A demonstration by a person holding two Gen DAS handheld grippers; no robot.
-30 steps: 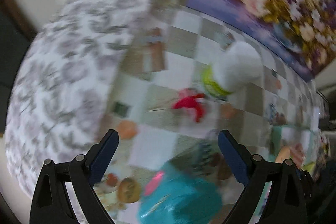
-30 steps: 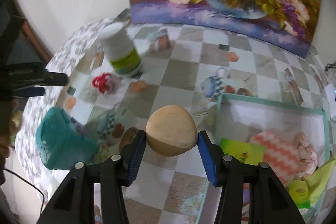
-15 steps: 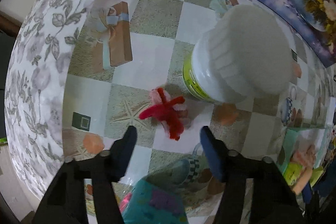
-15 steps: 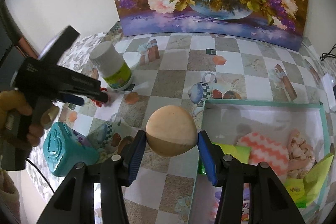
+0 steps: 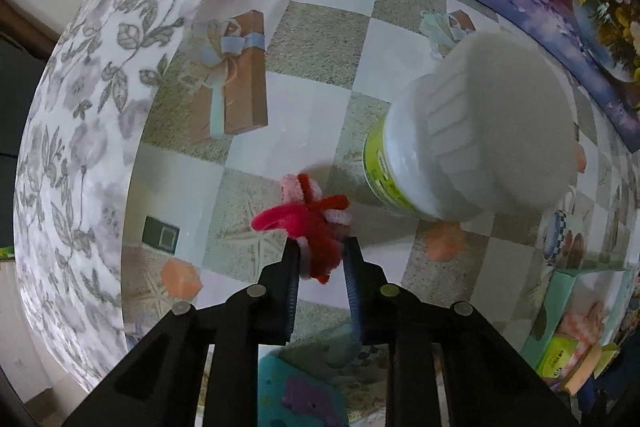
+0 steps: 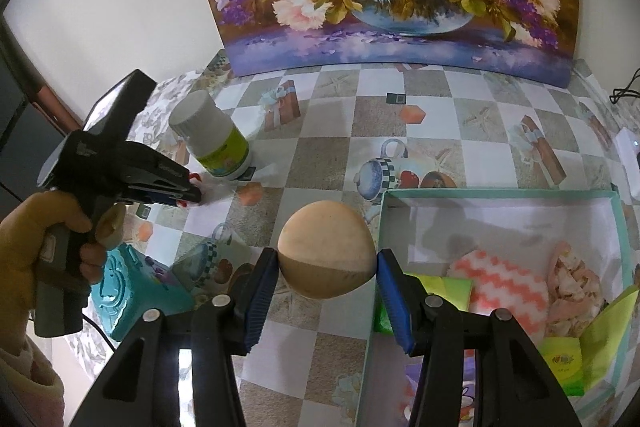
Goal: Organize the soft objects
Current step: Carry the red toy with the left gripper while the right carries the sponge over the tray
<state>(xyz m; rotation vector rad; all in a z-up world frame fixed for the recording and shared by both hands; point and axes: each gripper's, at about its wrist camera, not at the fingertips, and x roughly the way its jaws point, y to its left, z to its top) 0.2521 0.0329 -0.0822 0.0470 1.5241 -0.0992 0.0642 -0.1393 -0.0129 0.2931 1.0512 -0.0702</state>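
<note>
Red-and-pink pipe-cleaner flower (image 5: 310, 223), beside white bottle (image 5: 460, 143): my left gripper (image 5: 320, 259) closing around it for lifting. Right gripper (image 6: 326, 277) clamps tan ball (image 6: 326, 249).

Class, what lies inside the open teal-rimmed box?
Inside the teal-rimmed box: a coral zigzag cloth, a crumpled peach fabric and green packets. The right gripper hides the near corner.
</note>
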